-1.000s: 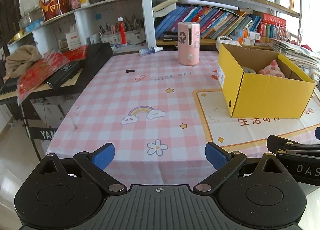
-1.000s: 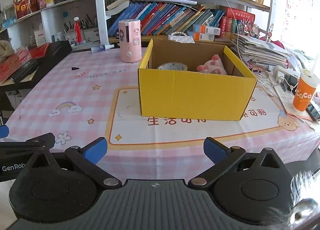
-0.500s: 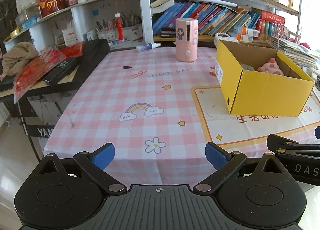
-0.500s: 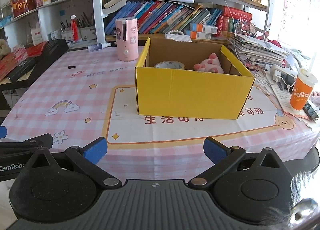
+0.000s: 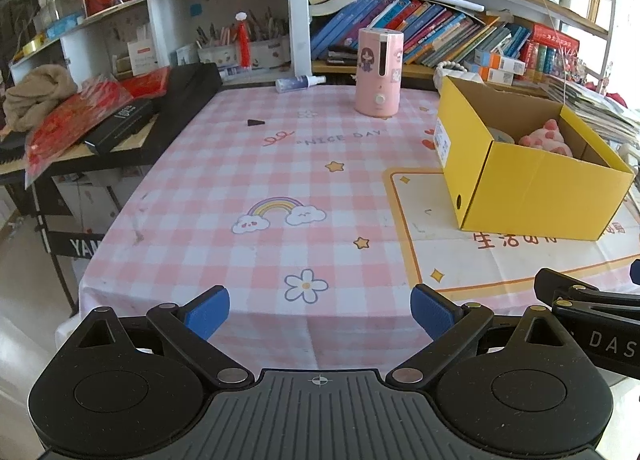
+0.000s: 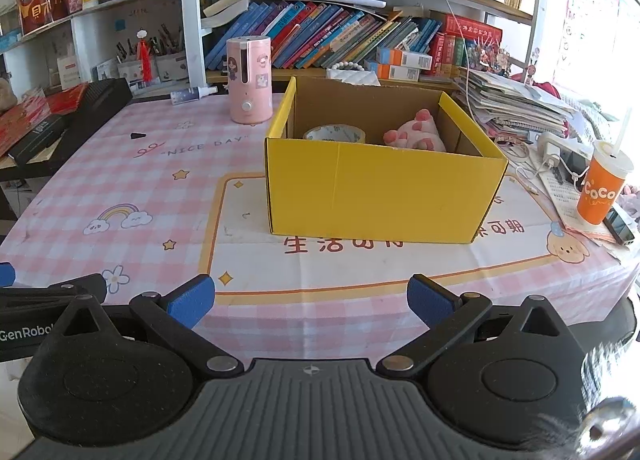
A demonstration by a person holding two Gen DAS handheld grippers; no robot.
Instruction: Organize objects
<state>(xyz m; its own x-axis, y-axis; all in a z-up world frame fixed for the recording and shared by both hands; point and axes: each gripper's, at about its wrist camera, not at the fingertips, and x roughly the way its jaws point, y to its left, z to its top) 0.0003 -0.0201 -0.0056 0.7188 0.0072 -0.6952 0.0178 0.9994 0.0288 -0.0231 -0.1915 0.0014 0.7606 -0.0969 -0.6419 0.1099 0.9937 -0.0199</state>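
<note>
A yellow cardboard box (image 6: 380, 192) stands open on the pink checked tablecloth (image 6: 120, 164), holding a roll of tape (image 6: 334, 133) and a pink plush toy (image 6: 416, 134). The left wrist view has the same box (image 5: 532, 188) at the right with the plush toy (image 5: 546, 138) inside. A pink cylindrical appliance (image 5: 378, 72) stands upright behind it. My left gripper (image 5: 320, 310) and my right gripper (image 6: 311, 298) both hover open and empty off the table's near edge, well short of the box.
A small spray bottle (image 5: 300, 81) lies at the table's far edge and a small black piece (image 5: 255, 123) nearby. An orange drink cup (image 6: 604, 188), papers and cables sit at the right. A black keyboard case (image 5: 160, 112) borders the left; bookshelves (image 6: 360, 32) stand behind.
Both grippers have drawn back and lifted slightly from the table, so the box and appliance look farther off. Both stay open and nothing on the table has moved.
</note>
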